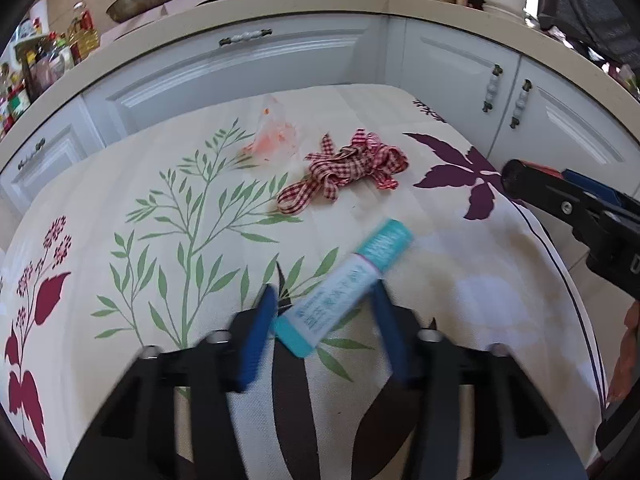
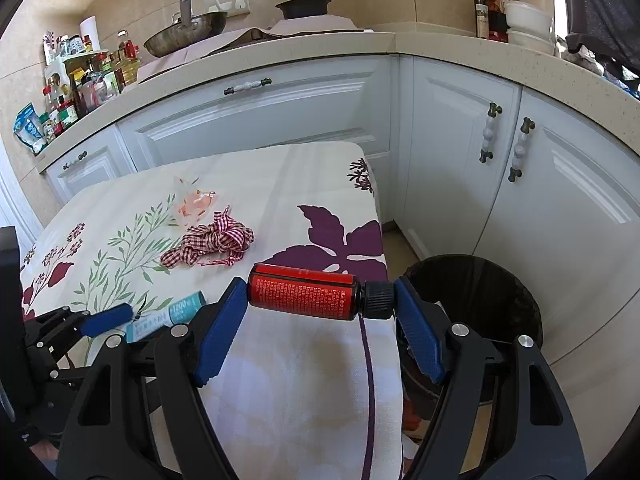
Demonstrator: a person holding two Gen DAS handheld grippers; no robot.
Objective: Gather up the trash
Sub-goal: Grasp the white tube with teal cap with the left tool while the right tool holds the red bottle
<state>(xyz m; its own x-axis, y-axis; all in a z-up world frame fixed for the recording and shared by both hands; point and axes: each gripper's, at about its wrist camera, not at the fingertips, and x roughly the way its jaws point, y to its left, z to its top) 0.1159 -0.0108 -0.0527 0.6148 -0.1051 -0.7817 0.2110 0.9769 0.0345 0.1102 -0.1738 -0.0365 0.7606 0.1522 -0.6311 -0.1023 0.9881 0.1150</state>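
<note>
A teal and white tube [image 1: 344,286] lies on the floral tablecloth [image 1: 120,208] between the blue pads of my left gripper [image 1: 324,304], whose jaws stand around it without visibly pressing. The tube also shows in the right wrist view [image 2: 168,316]. My right gripper [image 2: 320,300] is shut on a red bottle [image 2: 302,297] with a black cap, held sideways above the table's right edge, left of a black trash bin [image 2: 480,304]. A red checked ribbon [image 1: 348,168] and a crumpled clear wrapper [image 1: 274,136] lie farther back on the table.
White kitchen cabinets [image 2: 280,116] with a beige countertop [image 2: 440,46] wrap behind and to the right of the table. A wok [image 2: 184,34], a pot and several bottles [image 2: 80,84] stand on the counter. The bin stands on the floor between table and cabinets.
</note>
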